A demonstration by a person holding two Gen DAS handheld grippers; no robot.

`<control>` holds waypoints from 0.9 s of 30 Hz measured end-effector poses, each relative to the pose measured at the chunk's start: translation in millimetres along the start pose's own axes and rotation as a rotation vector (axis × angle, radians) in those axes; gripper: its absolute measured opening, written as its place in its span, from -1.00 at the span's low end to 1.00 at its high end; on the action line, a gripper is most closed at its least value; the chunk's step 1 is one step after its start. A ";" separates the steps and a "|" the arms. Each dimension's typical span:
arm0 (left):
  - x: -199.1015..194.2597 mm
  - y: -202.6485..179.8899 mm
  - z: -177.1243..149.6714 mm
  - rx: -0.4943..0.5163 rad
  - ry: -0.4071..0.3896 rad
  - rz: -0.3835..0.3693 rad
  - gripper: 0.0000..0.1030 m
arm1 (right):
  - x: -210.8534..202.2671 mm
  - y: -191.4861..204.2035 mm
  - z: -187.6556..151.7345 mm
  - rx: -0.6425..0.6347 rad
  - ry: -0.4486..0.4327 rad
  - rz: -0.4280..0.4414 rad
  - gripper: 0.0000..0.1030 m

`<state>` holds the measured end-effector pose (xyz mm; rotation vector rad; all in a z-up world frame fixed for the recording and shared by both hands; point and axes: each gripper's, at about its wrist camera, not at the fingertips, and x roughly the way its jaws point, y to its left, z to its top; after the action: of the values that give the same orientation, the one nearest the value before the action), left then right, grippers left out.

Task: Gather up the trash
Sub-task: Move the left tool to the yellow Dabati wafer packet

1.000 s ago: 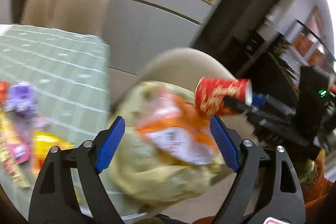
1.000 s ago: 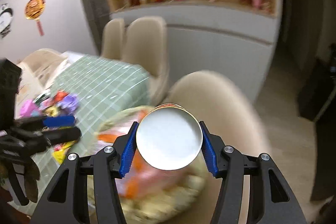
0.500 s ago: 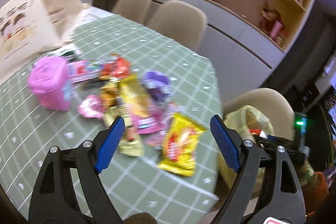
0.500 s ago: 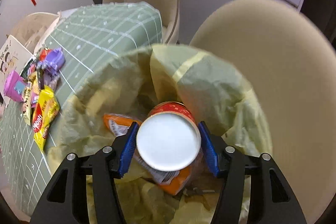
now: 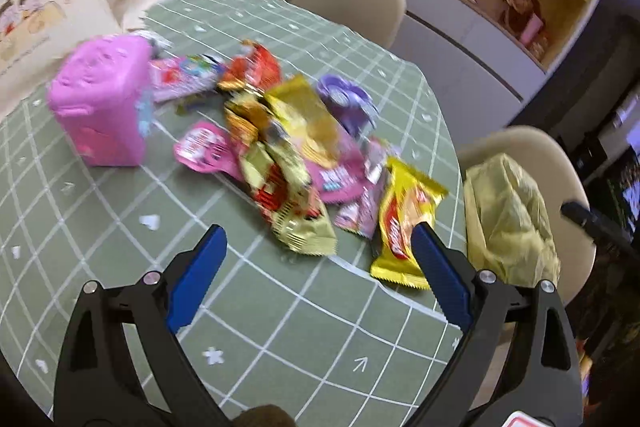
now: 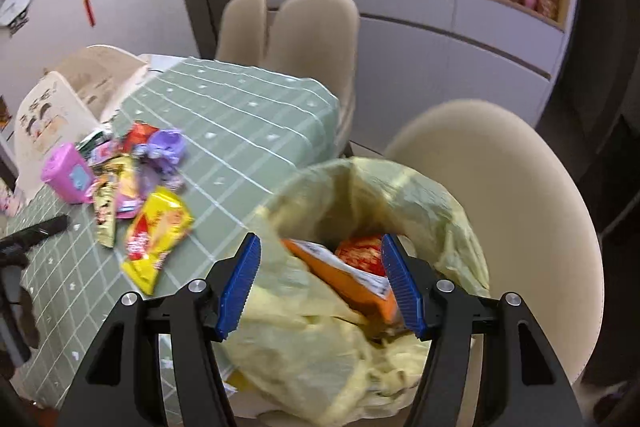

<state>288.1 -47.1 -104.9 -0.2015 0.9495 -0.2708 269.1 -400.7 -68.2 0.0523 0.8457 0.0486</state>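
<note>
Red cup (image 6: 362,253) half-buried in yellow trash bag (image 6: 420,203); wrapper print blurred; left tool (image 5: 316,259) opening, right tool (image 6: 320,283) open, both empty.

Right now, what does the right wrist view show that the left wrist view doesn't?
Only the right wrist view looks into the yellow trash bag: an orange packet and a red cup lie inside, below the open, empty right gripper.

Only the left wrist view shows the left gripper, jaws still opening with nothing between them, above the green tablecloth.

Both show the wrapper pile, the yellow snack packet, the pink box, the bag and beige chairs.
</note>
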 end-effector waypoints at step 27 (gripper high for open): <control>40.0 -46.3 0.9 -0.019 0.058 -0.037 0.29 | -2.3 8.4 35.1 -0.110 -0.054 0.065 0.15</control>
<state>304.4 -103.6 -121.9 -0.2296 1.0065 -0.3032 293.7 -393.5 -42.7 -0.0225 0.7857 0.1540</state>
